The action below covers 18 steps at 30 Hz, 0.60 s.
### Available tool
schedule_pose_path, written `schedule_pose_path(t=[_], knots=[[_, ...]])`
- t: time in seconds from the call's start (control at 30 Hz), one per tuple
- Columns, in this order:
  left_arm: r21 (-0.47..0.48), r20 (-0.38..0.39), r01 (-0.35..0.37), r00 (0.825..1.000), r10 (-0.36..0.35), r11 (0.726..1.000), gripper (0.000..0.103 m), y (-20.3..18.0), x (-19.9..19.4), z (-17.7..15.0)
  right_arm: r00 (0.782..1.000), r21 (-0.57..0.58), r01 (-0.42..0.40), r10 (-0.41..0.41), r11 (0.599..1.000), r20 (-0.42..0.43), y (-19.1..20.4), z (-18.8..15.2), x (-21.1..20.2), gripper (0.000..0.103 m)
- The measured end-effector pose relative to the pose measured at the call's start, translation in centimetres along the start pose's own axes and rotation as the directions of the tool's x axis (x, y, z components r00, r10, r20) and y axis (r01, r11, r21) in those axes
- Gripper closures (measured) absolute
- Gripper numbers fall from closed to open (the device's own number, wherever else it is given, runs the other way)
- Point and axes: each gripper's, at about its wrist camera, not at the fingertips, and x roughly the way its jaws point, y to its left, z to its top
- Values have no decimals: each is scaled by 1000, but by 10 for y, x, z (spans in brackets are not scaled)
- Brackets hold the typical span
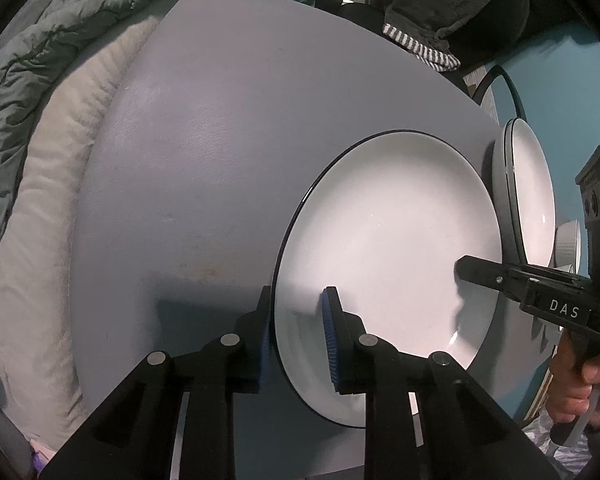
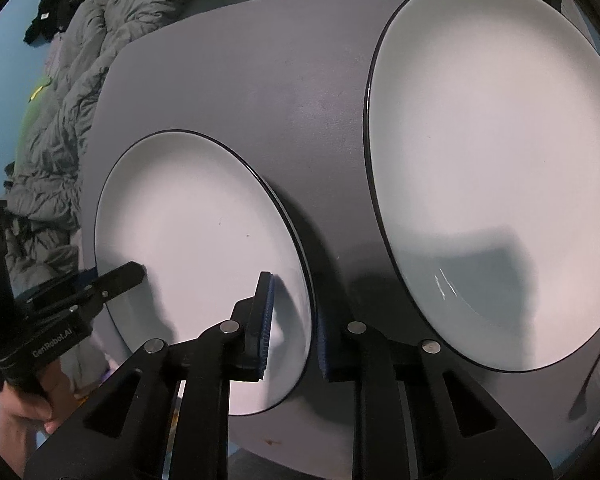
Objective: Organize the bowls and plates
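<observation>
Grey tabletop (image 1: pixel 204 168) fills most of both views, with a rumpled grey quilt (image 1: pixel 40 52) beyond its left edge. Near the table's front, a white dark-rimmed plate (image 1: pixel 388 248) is pinched at both sides: the left gripper (image 1: pixel 296 336) has its blue pads clamped over the left rim, and the right gripper (image 2: pixel 294 328) is closed down on the opposite rim. Just right of it sits a second white plate (image 2: pixel 496 168), untouched.
</observation>
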Motion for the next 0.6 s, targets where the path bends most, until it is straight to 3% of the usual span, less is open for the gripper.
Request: schedule_pose_path(t=[0.13, 0.6], knots=[[27, -4, -13, 1000, 13, 1000, 81, -3, 1, 1, 1000, -7, -5, 5, 1000, 5, 1, -1, 1, 84], [-39, -2, -7, 1000, 7, 999, 80, -19, -12, -18, 1000, -65, -15, 15, 998, 5, -1, -18, -25, 87]])
